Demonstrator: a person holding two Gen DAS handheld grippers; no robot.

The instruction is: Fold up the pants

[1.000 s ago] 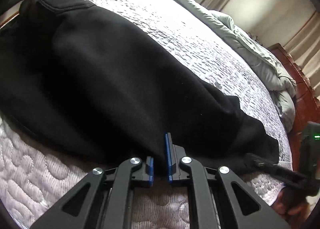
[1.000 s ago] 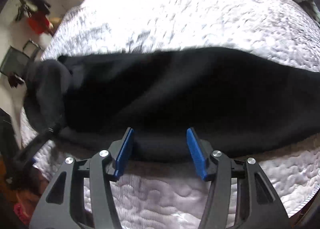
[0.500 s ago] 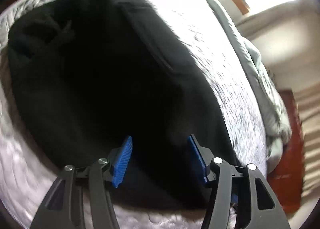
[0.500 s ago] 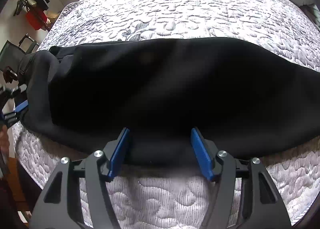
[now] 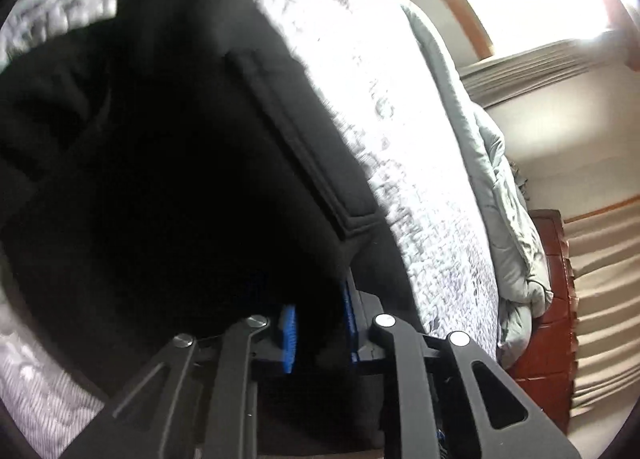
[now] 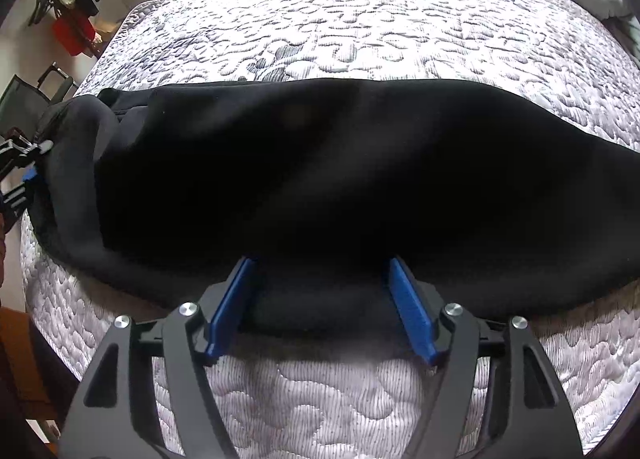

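Left wrist view: our left gripper [image 5: 318, 323] has its fingers clenched on black pants [image 5: 168, 179] fabric. Our right gripper [image 6: 322, 309] stands spread wide at the near edge of the pants, which lie across the quilted bed [image 6: 360, 31].

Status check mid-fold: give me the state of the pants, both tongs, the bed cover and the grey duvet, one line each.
black pants: lying lengthwise across the bed, one end bunched in the left tongs.
left tongs: closed on a bunch of the pants' fabric; view blurred.
right tongs: open, blue pads either side of the pants' near edge, not pinching.
quilted bed cover: spread flat under the pants.
grey duvet: pushed in a heap along the far side.
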